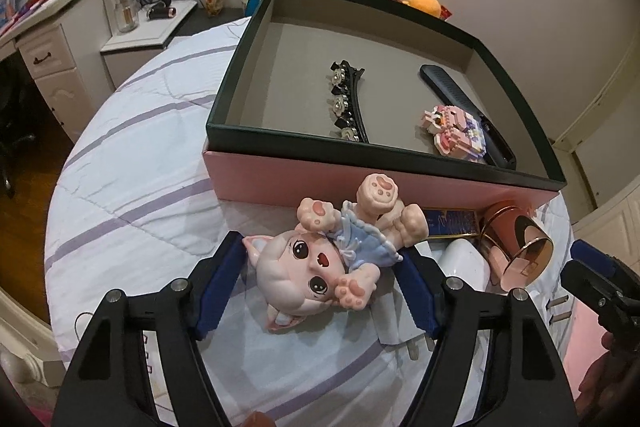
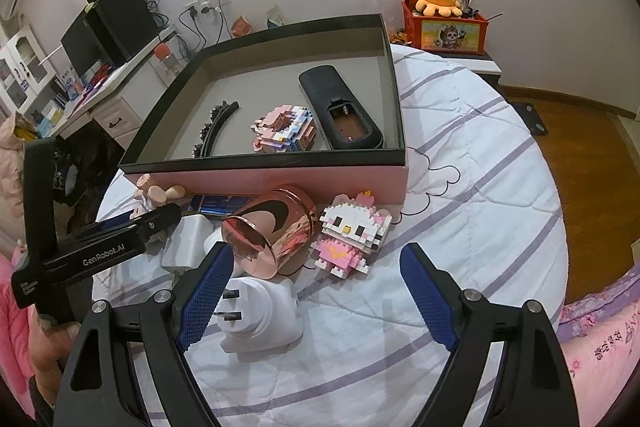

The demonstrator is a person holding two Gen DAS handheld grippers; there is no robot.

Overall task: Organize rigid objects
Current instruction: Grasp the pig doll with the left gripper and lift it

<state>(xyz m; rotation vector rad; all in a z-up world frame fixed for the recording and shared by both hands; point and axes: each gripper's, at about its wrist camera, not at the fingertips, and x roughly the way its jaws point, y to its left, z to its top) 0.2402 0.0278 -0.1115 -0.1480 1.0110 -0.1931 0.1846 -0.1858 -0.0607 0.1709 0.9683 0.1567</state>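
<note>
Striped bedspread (image 2: 460,155) under an open pink box (image 1: 280,179) holding hair clip (image 1: 350,103), remote (image 2: 340,107), block toy (image 1: 456,133). Left gripper (image 1: 320,281) fingers spread around cat figurine (image 1: 320,251), contact unclear. Right gripper (image 2: 316,291) fingers apart, near plug (image 2: 260,319).

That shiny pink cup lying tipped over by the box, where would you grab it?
Across the rose-gold cup's round body, coming from above. It lies on its side, open mouth toward the right gripper, so the curved wall is exposed, though a white plug crowds the mouth end.
</note>
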